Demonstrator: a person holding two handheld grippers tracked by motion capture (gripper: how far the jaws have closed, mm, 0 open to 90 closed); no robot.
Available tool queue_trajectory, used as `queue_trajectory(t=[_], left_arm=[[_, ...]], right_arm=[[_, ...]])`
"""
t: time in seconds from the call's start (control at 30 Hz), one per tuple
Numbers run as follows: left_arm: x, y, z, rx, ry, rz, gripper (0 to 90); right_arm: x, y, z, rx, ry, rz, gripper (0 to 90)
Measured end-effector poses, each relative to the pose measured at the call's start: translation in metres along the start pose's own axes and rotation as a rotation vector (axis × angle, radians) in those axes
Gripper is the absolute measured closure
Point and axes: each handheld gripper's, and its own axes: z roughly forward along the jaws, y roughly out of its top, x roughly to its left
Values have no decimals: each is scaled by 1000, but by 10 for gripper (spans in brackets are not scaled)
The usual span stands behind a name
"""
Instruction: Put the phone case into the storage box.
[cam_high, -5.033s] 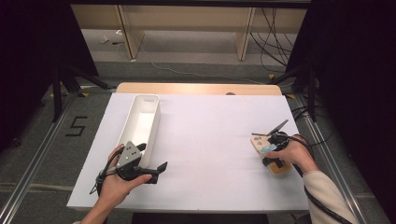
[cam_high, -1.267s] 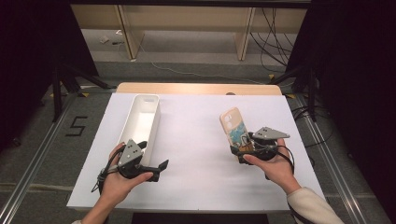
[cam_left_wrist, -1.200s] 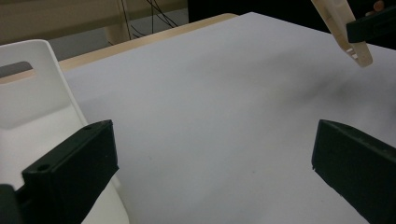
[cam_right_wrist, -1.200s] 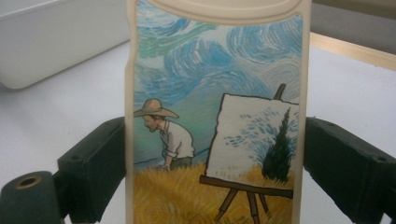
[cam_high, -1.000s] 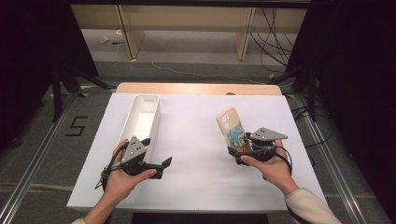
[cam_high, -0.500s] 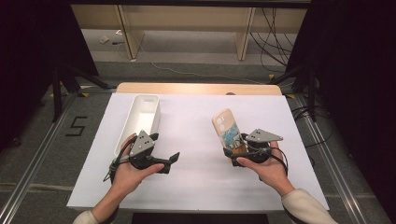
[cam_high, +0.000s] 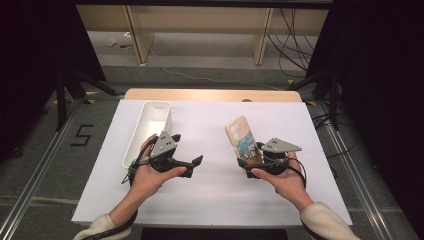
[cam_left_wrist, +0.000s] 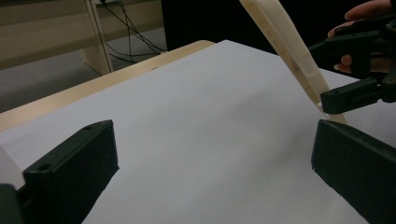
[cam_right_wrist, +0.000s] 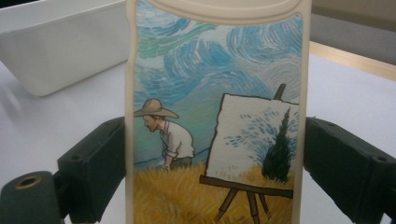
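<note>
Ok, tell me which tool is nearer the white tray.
Left. The left tool is right beside the white tray, by its near end. The right tool, shut on the phone case, is well off to the tray's right.

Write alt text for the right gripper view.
A cream phone case, printed with a painter in a straw hat at an easel under a swirling blue sky, stands clamped between two black jaws. Behind it, a white tray sits on the white table.
</note>
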Motion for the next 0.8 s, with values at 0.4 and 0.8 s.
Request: queue_trajectory(t=[0.4,0.8], left_arm=[[-4,21,18,-24,-29,17,7],[-10,60,46,17,-73,14,62]], right_arm=[[0,2,3,-10,-2,4,112],[8,5,10,-7,-1,-25,113]])
